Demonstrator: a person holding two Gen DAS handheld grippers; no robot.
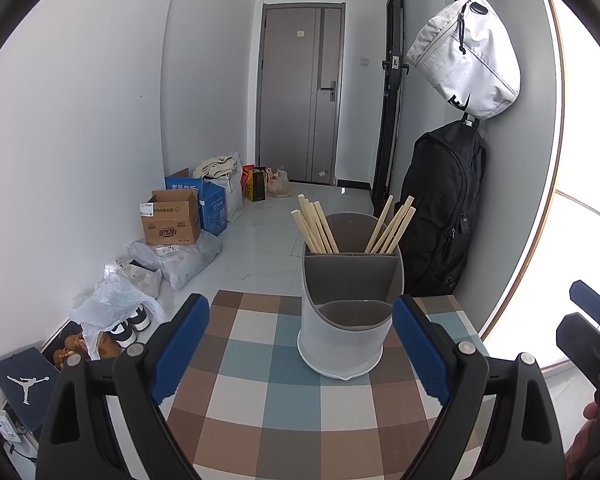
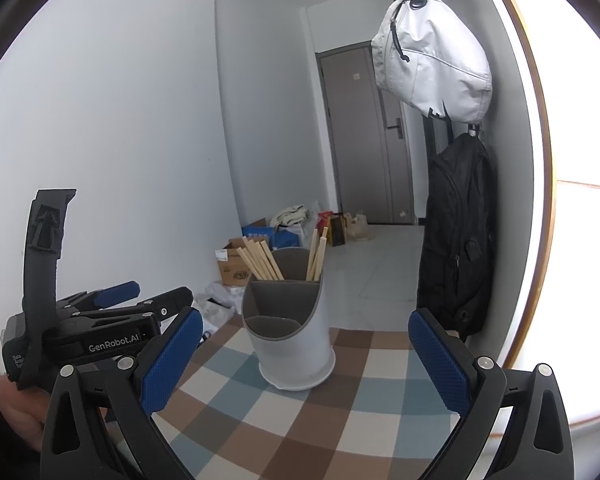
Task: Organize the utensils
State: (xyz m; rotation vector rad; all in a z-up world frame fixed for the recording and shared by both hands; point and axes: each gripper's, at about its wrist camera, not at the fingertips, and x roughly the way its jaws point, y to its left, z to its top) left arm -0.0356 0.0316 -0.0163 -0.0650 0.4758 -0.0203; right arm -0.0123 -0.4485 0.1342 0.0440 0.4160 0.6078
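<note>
A white utensil holder [image 1: 346, 336] with grey inner compartments stands on the checkered table [image 1: 260, 400]. Several wooden chopsticks [image 1: 314, 226] lean in its rear compartments, some left, some right [image 1: 392, 226]. The front compartment looks empty. My left gripper [image 1: 300, 348] is open and empty, its blue pads either side of the holder's near face, a little short of it. My right gripper [image 2: 304, 360] is open and empty, also facing the holder [image 2: 290, 340] and its chopsticks [image 2: 260, 258]. The left gripper also shows in the right wrist view [image 2: 140, 300].
A black backpack [image 1: 444, 216] and a white bag [image 1: 466, 56] hang on the right wall beside the table. Boxes [image 1: 172, 218], bags and shoes [image 1: 128, 324] lie on the floor along the left wall. A grey door [image 1: 300, 96] closes the hallway.
</note>
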